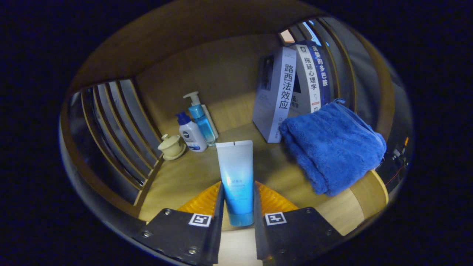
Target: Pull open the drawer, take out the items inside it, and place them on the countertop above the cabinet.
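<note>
Tool (238,207) clamped on an upright blue-and-white tube (236,177), both fingers pressing its lower body, cap downward, held over the wooden table (173,181) above the cabinet. Judged risks: the tall, narrow tube may topple on release if set on its small cap; too hard a squeeze may deform it; a sideways drift could brush the folded blue towel (332,147) just to its right. Beyond stand a pump bottle (199,116), a smaller bottle (191,135) bearing a round dark-blue logo, a lidded cup (171,146), and books (292,88) whose spines carry Chinese titles; the tube's small print is unreadable.
</note>
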